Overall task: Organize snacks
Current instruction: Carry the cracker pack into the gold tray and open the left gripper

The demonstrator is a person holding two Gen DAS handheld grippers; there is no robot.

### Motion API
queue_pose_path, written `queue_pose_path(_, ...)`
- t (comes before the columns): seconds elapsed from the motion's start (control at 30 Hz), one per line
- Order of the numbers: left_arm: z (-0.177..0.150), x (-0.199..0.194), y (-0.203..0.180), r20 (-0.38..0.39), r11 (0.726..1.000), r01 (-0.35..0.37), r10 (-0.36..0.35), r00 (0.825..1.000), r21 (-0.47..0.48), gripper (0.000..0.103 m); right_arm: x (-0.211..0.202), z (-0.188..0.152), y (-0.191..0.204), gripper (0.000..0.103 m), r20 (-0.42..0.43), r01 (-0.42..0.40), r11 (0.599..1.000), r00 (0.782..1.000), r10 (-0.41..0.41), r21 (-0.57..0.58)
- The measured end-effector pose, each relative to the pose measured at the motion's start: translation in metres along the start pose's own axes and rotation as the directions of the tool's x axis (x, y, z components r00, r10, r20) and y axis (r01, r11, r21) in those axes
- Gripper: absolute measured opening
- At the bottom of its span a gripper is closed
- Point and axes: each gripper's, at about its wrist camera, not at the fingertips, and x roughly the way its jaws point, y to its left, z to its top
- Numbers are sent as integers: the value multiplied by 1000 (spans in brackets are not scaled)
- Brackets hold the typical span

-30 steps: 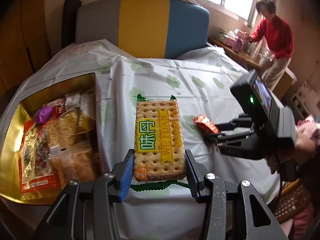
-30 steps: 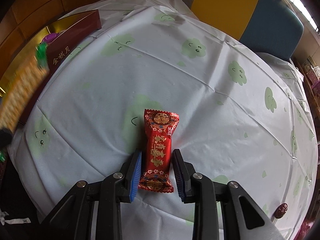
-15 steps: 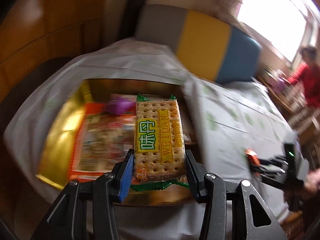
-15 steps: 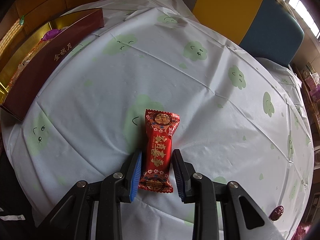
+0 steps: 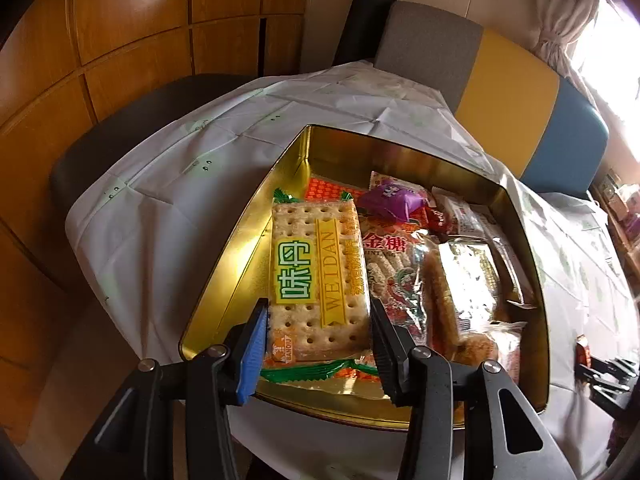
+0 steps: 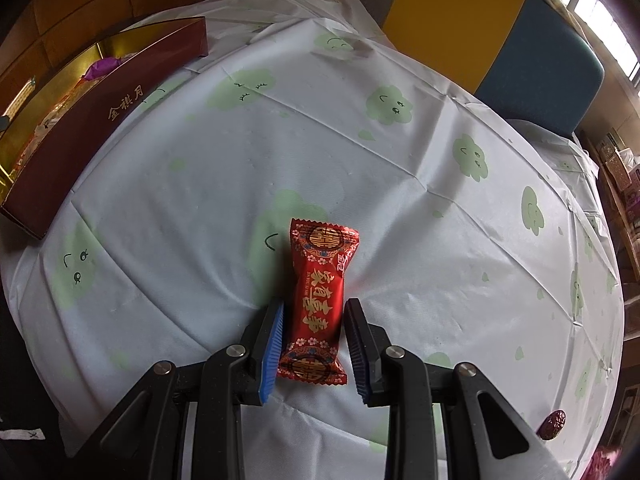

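Note:
My left gripper (image 5: pixel 318 320) is shut on a cracker packet (image 5: pixel 316 280) with green and yellow labels, held above the near left part of a gold-lined box (image 5: pixel 248 248) that holds several snack packs. My right gripper (image 6: pixel 314 320) is shut on a red candy wrapper (image 6: pixel 320 292), held just over the white tablecloth (image 6: pixel 400 184). The box shows at the left in the right wrist view (image 6: pixel 80 120), with dark red outer walls. The right gripper shows at the far right edge of the left wrist view (image 5: pixel 600 368).
A purple packet (image 5: pixel 390 200) and orange-red packs lie in the box. A red date (image 6: pixel 554 424) lies near the table's right front edge. A grey, yellow and blue sofa back (image 5: pixel 500 92) stands behind the table. Wood panelling (image 5: pixel 120 40) is at the left.
My left gripper has swung left with the cracker packet, from over the tablecloth to over the box. My right gripper has stayed nearly still with the red candy.

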Motion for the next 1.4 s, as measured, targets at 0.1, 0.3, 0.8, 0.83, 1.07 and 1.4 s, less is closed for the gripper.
queue_pose_path(0.1,0,3,-2,12,999,-27,27,1000,22,48,0,0,0,30,0,-3,1000,1000,3,3)
queue_pose_path(0.3,1,10,-2,8,999,-39,39,999,30,48,0,0,0,30,4,-2,1000,1000,2,10)
queue_pose_path(0.8,0,26,0,-10,998,-33,33,999,45,48,1,-2,-4,30,10,-22,999,1000,22,34)
queue_pose_path(0.83,1,29,-1,-21,998,-32,33,999,52,48,1,-2,-4,30,11,-20,999,1000,20,34)
queue_pose_path(1.07,7,41,-3,-40,995,-78,81,996,63,49,0,-1,-1,30,8,-2,1000,1000,2,18)
queue_pose_path(1.4,2,17,1,10,996,-79,79,997,45,50,-1,0,1,29,5,8,1000,1000,-8,9)
